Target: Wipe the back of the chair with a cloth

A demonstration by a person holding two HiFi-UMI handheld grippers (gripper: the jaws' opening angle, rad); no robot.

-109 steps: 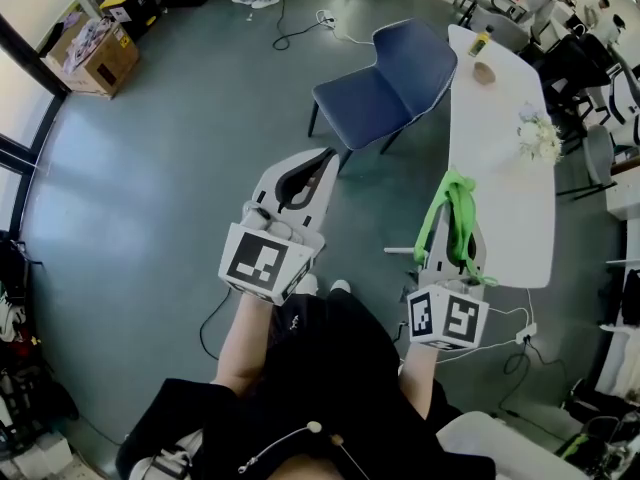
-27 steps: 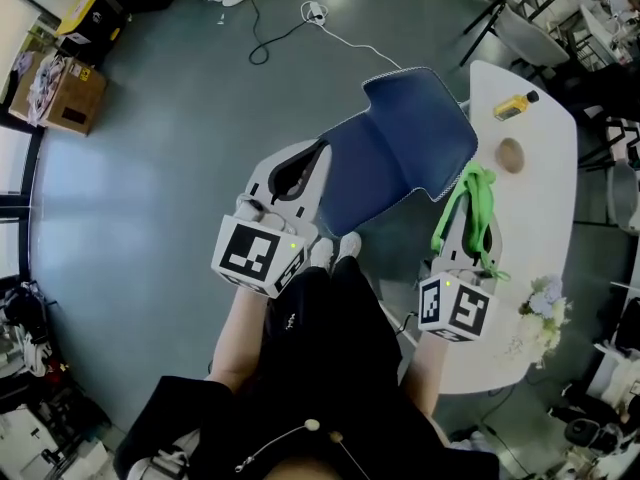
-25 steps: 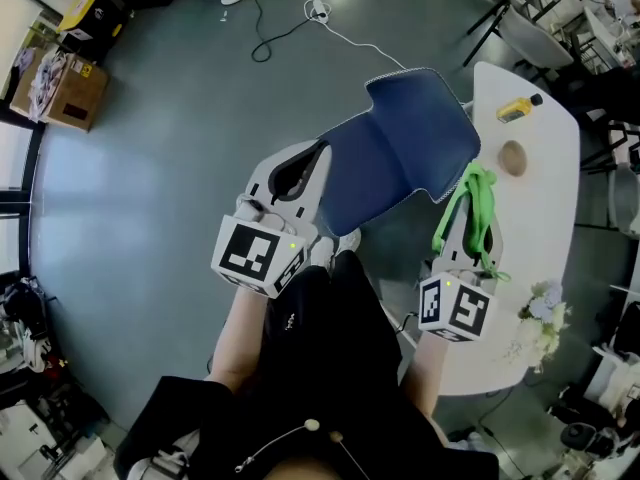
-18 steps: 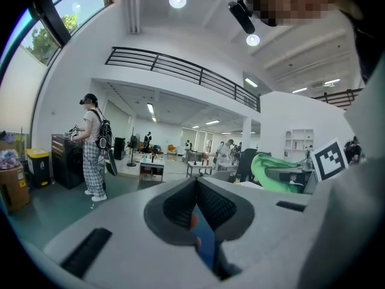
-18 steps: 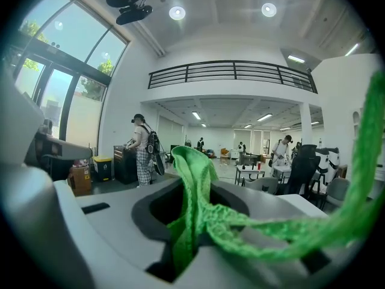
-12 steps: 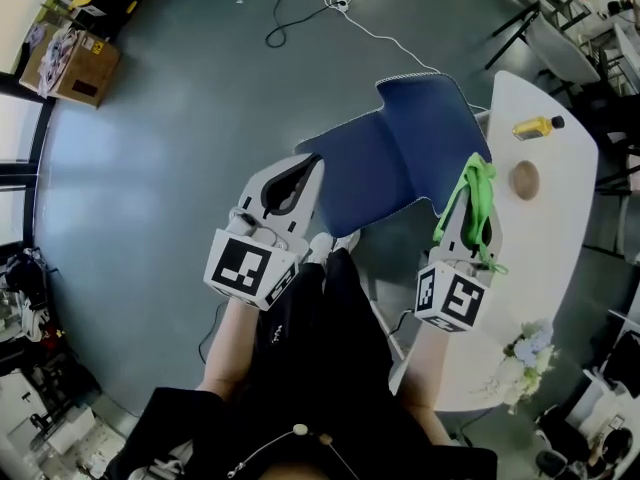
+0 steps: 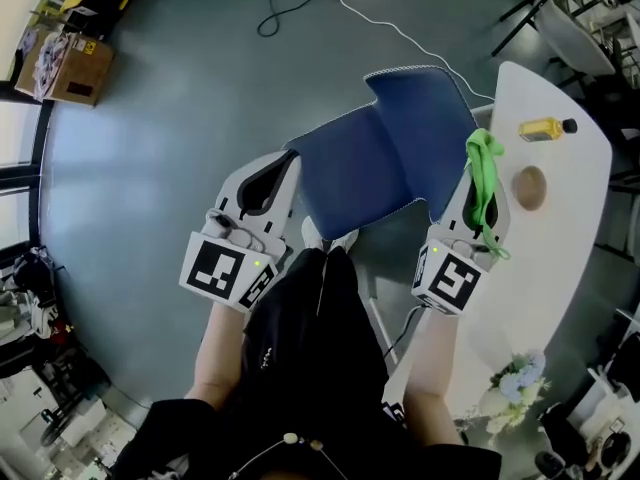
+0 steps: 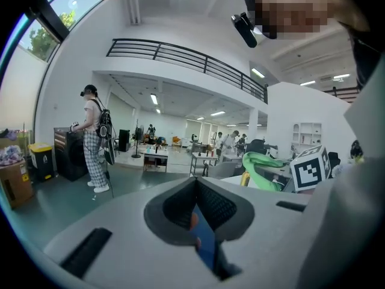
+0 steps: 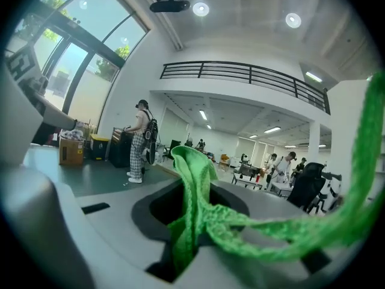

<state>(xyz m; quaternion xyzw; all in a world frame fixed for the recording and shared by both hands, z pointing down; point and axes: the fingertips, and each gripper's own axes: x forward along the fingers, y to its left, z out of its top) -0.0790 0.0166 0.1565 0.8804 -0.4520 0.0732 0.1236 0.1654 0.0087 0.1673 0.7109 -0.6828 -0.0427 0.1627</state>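
Note:
The blue chair (image 7: 365,163) stands just ahead of me in the head view, its backrest (image 7: 425,113) on the far right side next to the white table (image 7: 570,238). My right gripper (image 7: 478,160) is shut on a green cloth (image 7: 485,173), which hangs over its jaws (image 9: 194,182) close to the backrest's right edge. I cannot tell whether the cloth touches the chair. My left gripper (image 7: 291,160) is shut with nothing in it, its tips at the seat's left edge. A strip of blue chair (image 8: 206,241) shows through the gap behind its jaws.
On the table lie a yellow bottle (image 7: 545,128), a round wooden piece (image 7: 528,186) and pale flowers (image 7: 512,393). A white cable (image 7: 400,33) runs over the grey floor beyond the chair. Cardboard boxes (image 7: 62,53) stand far left. A person in checked trousers (image 8: 93,138) stands far off.
I have come up close to the chair, which was well ahead 4.4 s ago. Both grippers now flank it. The right gripper with the cloth has moved up beside the backrest.

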